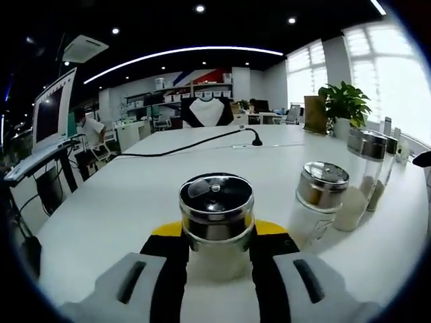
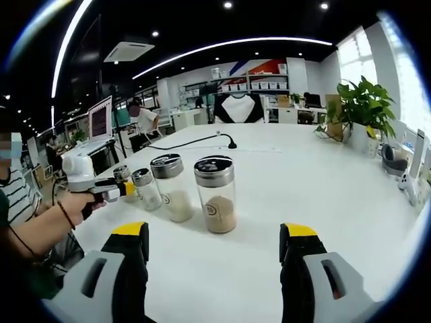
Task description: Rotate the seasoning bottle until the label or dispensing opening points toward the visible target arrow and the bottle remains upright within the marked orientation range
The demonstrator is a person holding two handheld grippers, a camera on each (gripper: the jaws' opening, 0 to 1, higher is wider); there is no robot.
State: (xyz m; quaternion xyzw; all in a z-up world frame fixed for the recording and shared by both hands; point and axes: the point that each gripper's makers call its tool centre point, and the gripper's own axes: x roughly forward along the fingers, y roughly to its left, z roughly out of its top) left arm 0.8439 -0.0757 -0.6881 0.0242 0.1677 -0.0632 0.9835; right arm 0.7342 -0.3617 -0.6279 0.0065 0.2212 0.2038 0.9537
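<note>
Your left gripper (image 1: 219,269) has its jaws closed around a seasoning bottle (image 1: 216,222) with pale contents and a chrome shaker lid, standing upright on the white table (image 1: 135,195). From the right gripper view you can see that same left gripper (image 2: 126,190) at the far end of a row of four bottles. Your right gripper (image 2: 214,252) hangs wide and empty, short of the brown-spice bottle (image 2: 216,195). So the grasp is made, but I judge the turn itself still ahead: no target arrow or orientation mark shows, and I cannot tell which way the lid's opening faces
</note>
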